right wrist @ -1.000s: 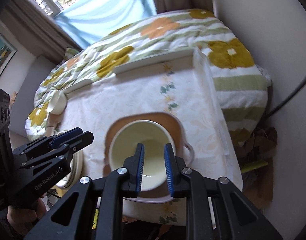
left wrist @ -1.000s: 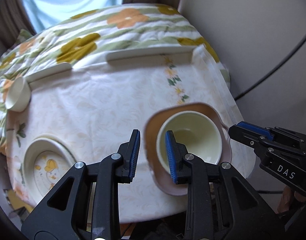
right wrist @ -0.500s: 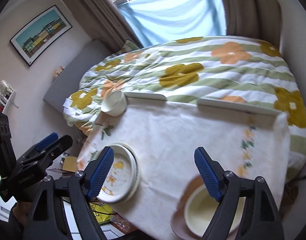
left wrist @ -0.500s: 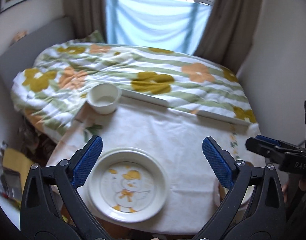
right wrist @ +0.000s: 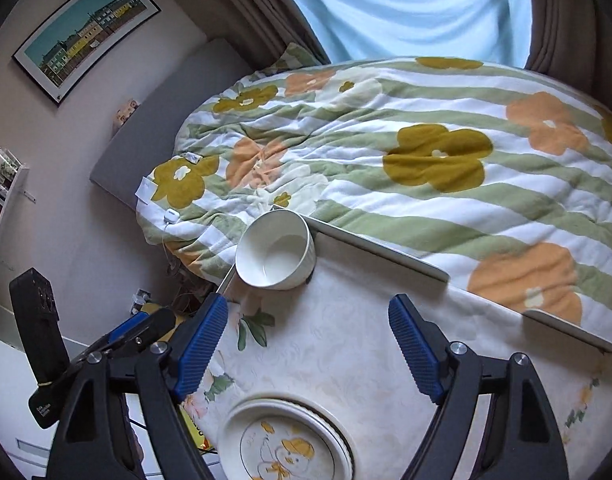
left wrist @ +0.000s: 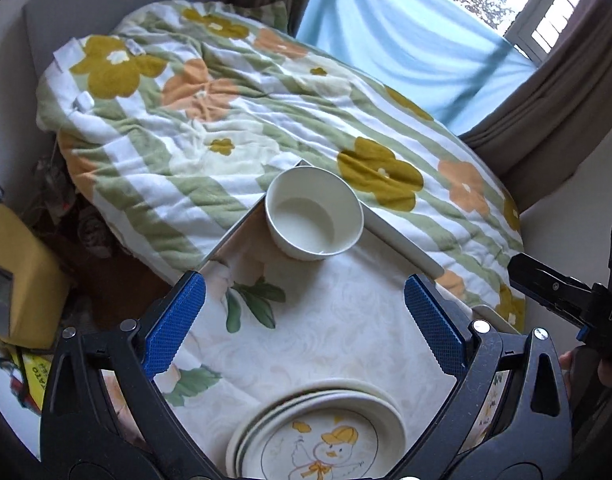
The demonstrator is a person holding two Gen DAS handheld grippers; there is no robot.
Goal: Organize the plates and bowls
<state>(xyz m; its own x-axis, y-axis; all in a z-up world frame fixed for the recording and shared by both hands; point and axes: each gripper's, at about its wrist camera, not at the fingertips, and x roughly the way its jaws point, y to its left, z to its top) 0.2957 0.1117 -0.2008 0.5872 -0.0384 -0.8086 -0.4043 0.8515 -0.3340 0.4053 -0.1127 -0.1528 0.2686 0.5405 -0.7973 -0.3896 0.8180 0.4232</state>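
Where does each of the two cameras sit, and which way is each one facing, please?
Left wrist: rides on the left claw, looks down along its open blue fingers at the white bowl; the right claw shows at right.
Right wrist: rides on the right claw, open too, faces the same table corner; the left claw shows at left.
Shared: bowl, plate stack, flowered quilt.

Floral striped quilt (left wrist: 234,120) behind the cloth-covered table (left wrist: 337,320), pale blue curtain (right wrist: 405,8) at the window, framed picture (right wrist: 86,28) on the wall (row of coloured houses).
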